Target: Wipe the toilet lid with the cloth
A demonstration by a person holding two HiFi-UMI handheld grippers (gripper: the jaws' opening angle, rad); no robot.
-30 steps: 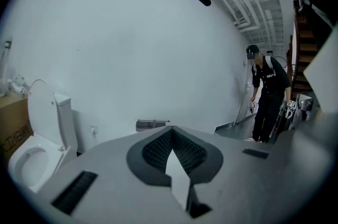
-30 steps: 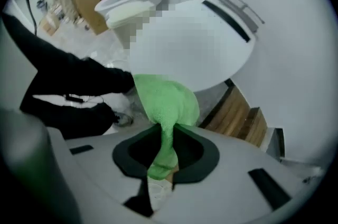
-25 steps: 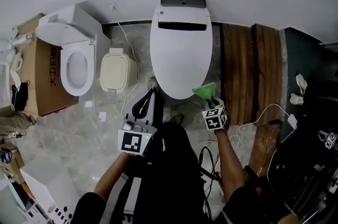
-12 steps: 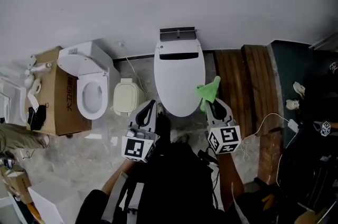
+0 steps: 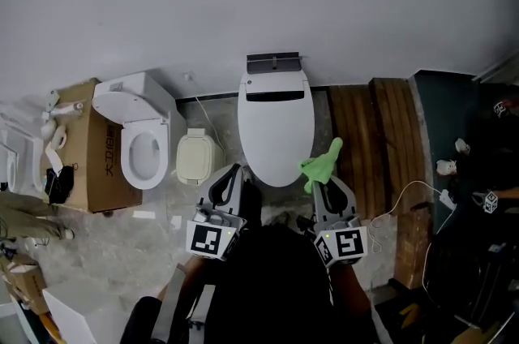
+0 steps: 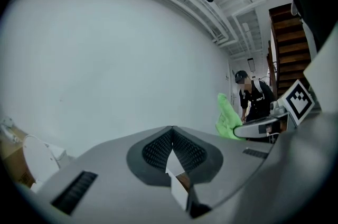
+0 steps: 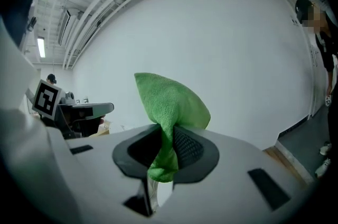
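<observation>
The white toilet stands against the wall with its lid (image 5: pixel 275 131) down. A green cloth (image 5: pixel 322 164) sticks up from my right gripper (image 5: pixel 323 185), which is shut on it just off the lid's front right edge. In the right gripper view the cloth (image 7: pixel 170 106) is pinched between the dark pads, and the right gripper (image 7: pixel 165 146) points at the white wall. My left gripper (image 5: pixel 233 170) hovers near the lid's front left, shut and holding nothing. In the left gripper view the left gripper (image 6: pixel 171 136) also faces the wall, with the cloth (image 6: pixel 228 117) off to the right.
A second toilet (image 5: pixel 143 146) with an open seat rests on a cardboard box (image 5: pixel 85 172) at the left. A beige square container (image 5: pixel 198 156) sits between the toilets. Wooden planks (image 5: pixel 377 131) and a white cable (image 5: pixel 405 180) lie to the right. A person (image 6: pixel 257 100) stands beyond.
The right gripper has drawn the cloth back from the lid's front edge and raised it. Both grippers now tilt up toward the wall, and the head view has pulled back.
</observation>
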